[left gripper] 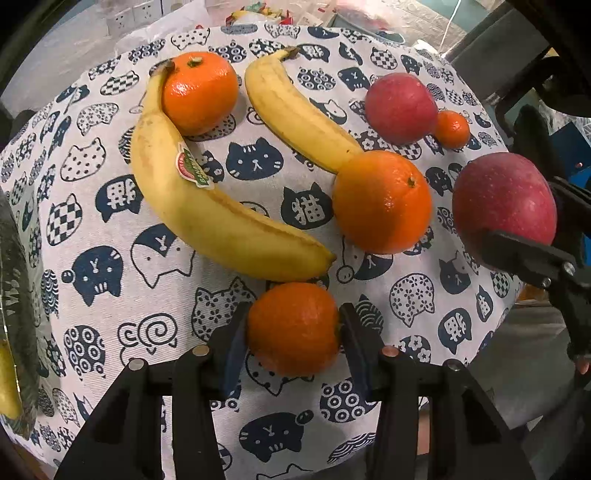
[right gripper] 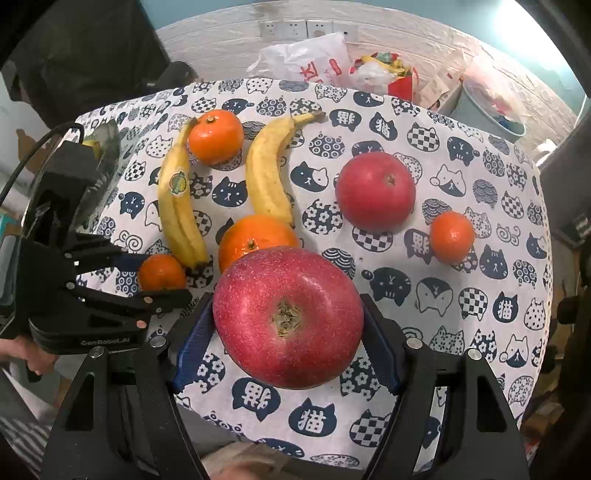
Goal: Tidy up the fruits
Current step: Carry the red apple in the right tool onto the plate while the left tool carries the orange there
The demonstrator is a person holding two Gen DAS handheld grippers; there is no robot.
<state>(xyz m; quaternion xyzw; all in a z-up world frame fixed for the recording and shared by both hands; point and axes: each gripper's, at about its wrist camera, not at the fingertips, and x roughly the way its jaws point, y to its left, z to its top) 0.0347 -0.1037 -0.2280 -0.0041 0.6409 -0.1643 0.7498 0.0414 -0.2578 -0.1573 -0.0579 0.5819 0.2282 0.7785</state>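
My left gripper (left gripper: 293, 328) is shut on a small orange (left gripper: 293, 328) near the table's front edge; it also shows in the right wrist view (right gripper: 161, 272). My right gripper (right gripper: 288, 317) is shut on a big red apple (right gripper: 288, 317), also seen in the left wrist view (left gripper: 504, 203). On the cat-print cloth (right gripper: 461, 310) lie a stickered banana (left gripper: 207, 199), a second banana (left gripper: 295, 114), a large orange (left gripper: 382, 201), an orange (left gripper: 199, 92) against the stickered banana, another red apple (right gripper: 375, 190) and a small orange (right gripper: 451, 236).
Plastic bags (right gripper: 306, 62) and packets (right gripper: 388, 70) lie behind the table by a wall with sockets (right gripper: 295, 27). A grey bin (right gripper: 491, 107) stands at the back right. A dark object (left gripper: 14, 295) with something yellow sits at the left edge.
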